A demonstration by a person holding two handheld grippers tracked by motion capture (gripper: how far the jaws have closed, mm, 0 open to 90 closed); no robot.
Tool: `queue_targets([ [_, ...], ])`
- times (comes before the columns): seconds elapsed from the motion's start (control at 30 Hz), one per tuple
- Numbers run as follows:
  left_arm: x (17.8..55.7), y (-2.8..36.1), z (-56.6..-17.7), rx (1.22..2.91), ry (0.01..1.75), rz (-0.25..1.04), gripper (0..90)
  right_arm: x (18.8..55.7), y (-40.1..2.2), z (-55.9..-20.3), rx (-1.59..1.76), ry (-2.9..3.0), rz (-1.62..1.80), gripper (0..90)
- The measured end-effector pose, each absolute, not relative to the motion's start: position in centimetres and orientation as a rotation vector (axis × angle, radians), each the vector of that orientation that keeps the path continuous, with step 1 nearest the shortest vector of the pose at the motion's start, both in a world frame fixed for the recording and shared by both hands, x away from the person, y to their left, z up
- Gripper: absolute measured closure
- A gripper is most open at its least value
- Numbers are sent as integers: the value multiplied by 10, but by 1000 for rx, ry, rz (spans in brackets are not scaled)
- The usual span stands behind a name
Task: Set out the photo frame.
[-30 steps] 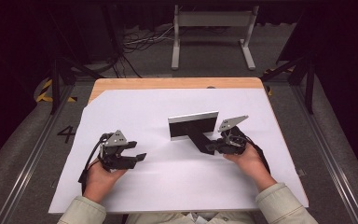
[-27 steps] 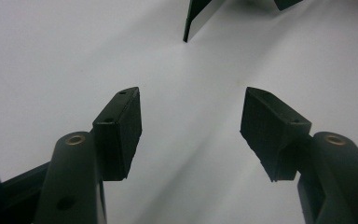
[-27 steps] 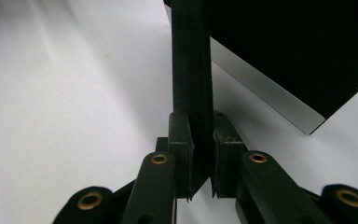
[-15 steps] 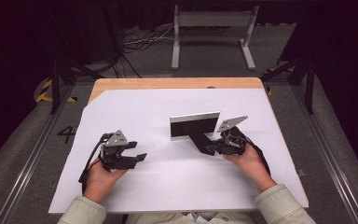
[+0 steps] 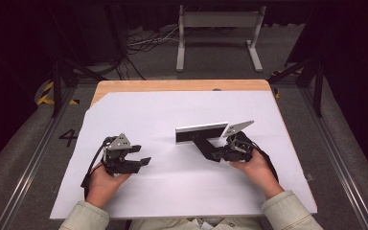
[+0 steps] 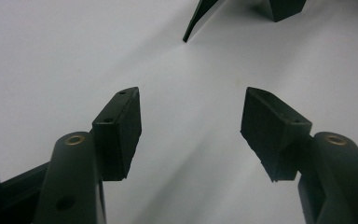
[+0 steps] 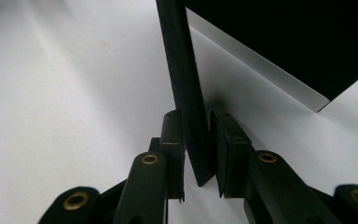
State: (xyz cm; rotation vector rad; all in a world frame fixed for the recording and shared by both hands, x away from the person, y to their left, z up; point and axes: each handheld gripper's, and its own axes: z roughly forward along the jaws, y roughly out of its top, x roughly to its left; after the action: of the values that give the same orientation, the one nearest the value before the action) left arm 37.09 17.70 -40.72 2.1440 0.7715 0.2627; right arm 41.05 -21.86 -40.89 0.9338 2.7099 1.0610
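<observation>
A black panel with a silver top edge (image 5: 201,133) stands upright on the white sheet (image 5: 172,110), right of centre. A thin black strut (image 5: 204,145) runs from it toward my right gripper (image 5: 214,154). In the right gripper view the strut (image 7: 179,56) lies between the jaws of the right gripper (image 7: 196,140), whose jaws have just been opening. Thin gaps show beside the pads (image 7: 228,149), and the panel (image 7: 284,37) rises behind. My left gripper (image 5: 141,155) rests at the sheet's left. In its own view the left gripper (image 6: 191,130) is open with nothing between its fingers.
The sheet covers a wooden table whose far edge (image 5: 172,85) shows. Beyond it a white metal stand (image 5: 218,19) and cables (image 5: 143,43) lie on the dark floor. Metal rails (image 5: 28,163) run along both sides of the table.
</observation>
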Motion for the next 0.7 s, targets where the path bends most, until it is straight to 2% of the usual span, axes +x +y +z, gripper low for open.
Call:
queue_targets([
  [0.33,377,178,-403,2103,782,277,377,406,-222,-403,926,2673,1085,725],
  [0.53,381,177,-391,2099,716,304,477,400,-234,-392,921,2608,1138,712],
  [0.7,387,173,-385,2065,715,264,491,394,-244,-382,918,2556,1163,713],
])
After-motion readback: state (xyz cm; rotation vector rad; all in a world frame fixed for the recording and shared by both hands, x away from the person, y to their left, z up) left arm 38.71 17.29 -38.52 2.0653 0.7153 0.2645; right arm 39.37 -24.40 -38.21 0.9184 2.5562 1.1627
